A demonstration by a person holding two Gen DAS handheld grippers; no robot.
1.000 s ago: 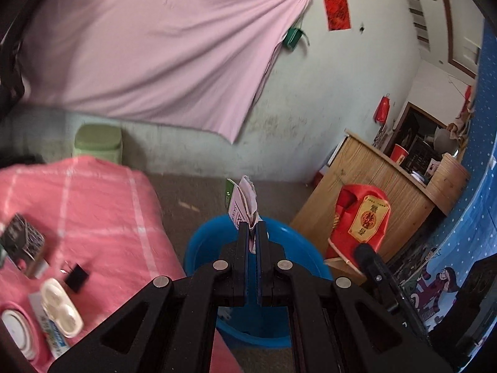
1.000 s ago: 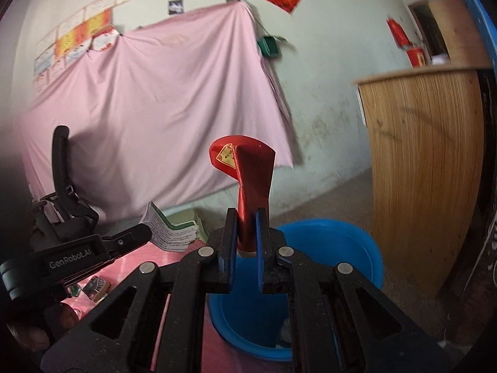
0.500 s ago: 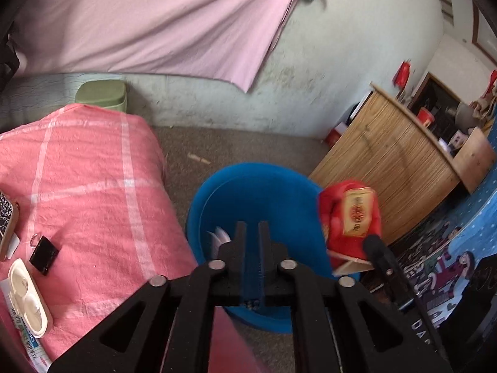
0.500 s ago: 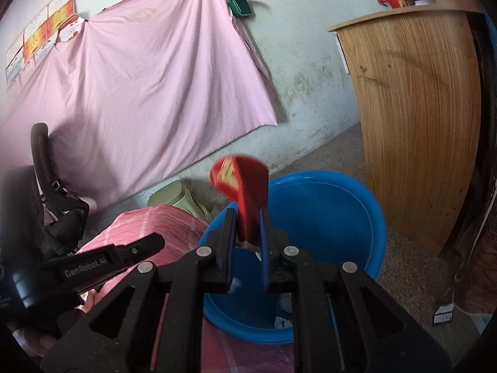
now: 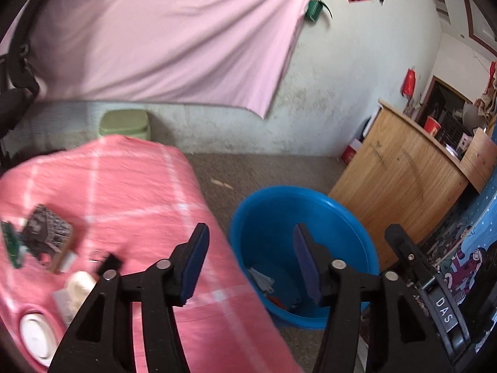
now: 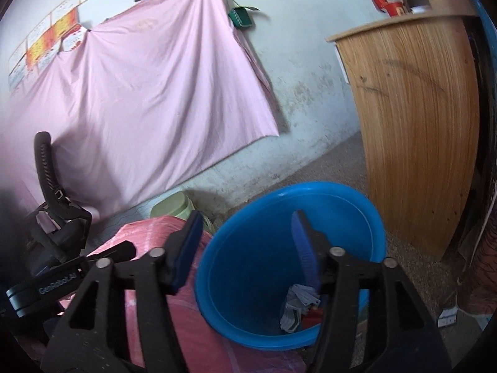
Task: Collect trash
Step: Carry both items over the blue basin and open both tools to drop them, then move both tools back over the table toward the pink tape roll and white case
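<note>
A blue plastic basin stands on the floor beside the pink-covered table; it also shows in the right wrist view. Paper scraps and a red wrapper lie at its bottom. My left gripper is open and empty, hovering over the table edge and the basin's near rim. My right gripper is open and empty above the basin. On the table at left lie a dark patterned box, a black clip, a cream case and a white lid.
A wooden counter stands right of the basin. A green stool sits against the wall under a hanging pink sheet. The left gripper's body shows at the lower left of the right wrist view.
Both grippers have opened. The paper from the left gripper and the red wrapper from the right gripper have dropped into the basin. The left view has swung back toward the table.
</note>
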